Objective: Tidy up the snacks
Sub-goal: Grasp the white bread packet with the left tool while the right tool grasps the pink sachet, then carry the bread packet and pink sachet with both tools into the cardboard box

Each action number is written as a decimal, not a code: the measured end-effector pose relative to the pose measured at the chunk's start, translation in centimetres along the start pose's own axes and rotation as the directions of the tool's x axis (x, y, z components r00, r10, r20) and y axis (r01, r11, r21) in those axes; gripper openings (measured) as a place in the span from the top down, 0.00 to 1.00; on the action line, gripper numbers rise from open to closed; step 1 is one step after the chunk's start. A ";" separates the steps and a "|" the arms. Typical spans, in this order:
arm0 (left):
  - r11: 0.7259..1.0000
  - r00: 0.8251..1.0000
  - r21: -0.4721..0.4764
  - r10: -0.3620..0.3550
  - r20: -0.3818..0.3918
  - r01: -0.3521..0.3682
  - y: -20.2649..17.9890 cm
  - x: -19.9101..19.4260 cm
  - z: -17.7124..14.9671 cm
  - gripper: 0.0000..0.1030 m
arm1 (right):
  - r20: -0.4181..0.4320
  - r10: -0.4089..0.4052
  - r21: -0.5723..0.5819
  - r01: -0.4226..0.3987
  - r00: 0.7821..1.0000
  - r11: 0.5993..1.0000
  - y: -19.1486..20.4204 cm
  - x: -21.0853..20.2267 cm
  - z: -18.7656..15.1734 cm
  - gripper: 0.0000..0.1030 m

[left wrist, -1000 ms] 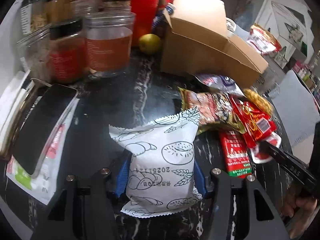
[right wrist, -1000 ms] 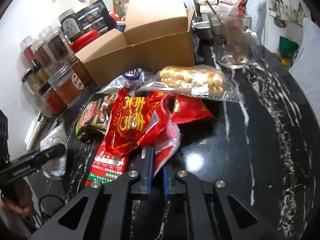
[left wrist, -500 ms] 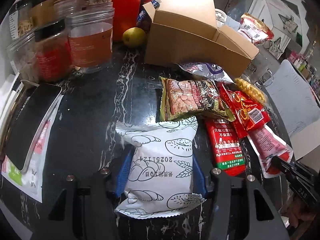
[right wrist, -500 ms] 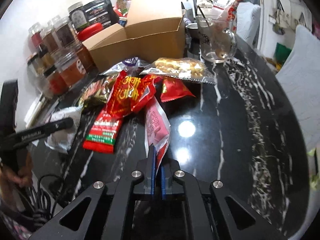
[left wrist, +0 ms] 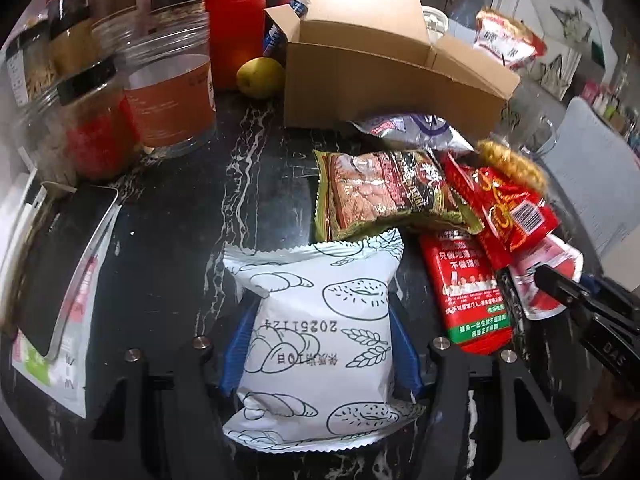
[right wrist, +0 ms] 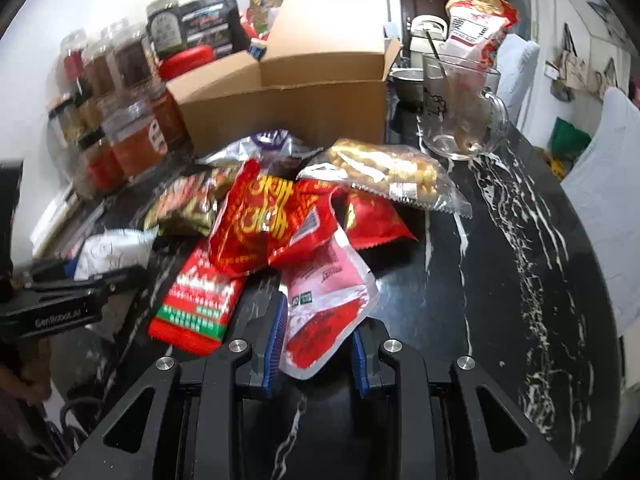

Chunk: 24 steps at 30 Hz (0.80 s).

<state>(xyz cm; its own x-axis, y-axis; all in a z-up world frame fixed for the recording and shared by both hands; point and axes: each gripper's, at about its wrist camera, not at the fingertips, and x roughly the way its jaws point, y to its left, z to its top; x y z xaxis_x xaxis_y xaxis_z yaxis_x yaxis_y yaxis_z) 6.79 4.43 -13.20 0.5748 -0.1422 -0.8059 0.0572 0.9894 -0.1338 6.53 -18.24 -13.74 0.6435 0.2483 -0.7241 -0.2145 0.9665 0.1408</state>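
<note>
While the white puffy bread packet printed with line-drawn pastries (left wrist: 320, 332) sits between the blue pads of the left gripper (left wrist: 320, 344), keep that hold flat and light so the air-filled bag does not crush; the jaws have just been opening a little, pads look to be touching the packet sides, so I read it as a loose grip; packet lies on the black white-veined marble table (left wrist: 168, 240) near its front edge. Right gripper (right wrist: 316, 340) has just been opening its jaws; the pink-and-red clear-backed pouch (right wrist: 324, 300) lies between them, pads apart from it, released. Judgement: pouch is being laid in a row beside the long red-and-green sachet (right wrist: 196, 304); pull straight back so the pads don't drag it. Open brown cardboard box (right wrist: 288, 96) stands toward the table's back edge, behind the pile. Both grippers point steeply down at the table; the right one shows at the right border of the left view.
</note>
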 end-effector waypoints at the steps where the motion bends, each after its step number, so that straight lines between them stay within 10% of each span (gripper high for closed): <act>1: 1.000 1.000 -0.002 0.000 0.002 0.000 0.2 -0.1 0.0 0.48 | -0.007 0.005 0.020 -0.005 1.000 1.000 -0.3 0.2 0.0 0.87; 24: 0.995 0.989 0.004 -0.099 0.110 0.099 -0.5 -5.1 -1.0 0.50 | 0.114 -0.018 0.082 0.008 0.993 0.997 -1.1 -7.1 -0.9 0.98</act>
<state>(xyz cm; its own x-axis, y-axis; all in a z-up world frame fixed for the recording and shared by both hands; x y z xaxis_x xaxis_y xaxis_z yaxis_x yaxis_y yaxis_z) 2.99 4.64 -9.61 0.6525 -0.2350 -0.7204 0.1169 0.9705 -0.2107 1.53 -21.14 -9.42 0.7264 0.2371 -0.6451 -0.1483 0.9706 0.1898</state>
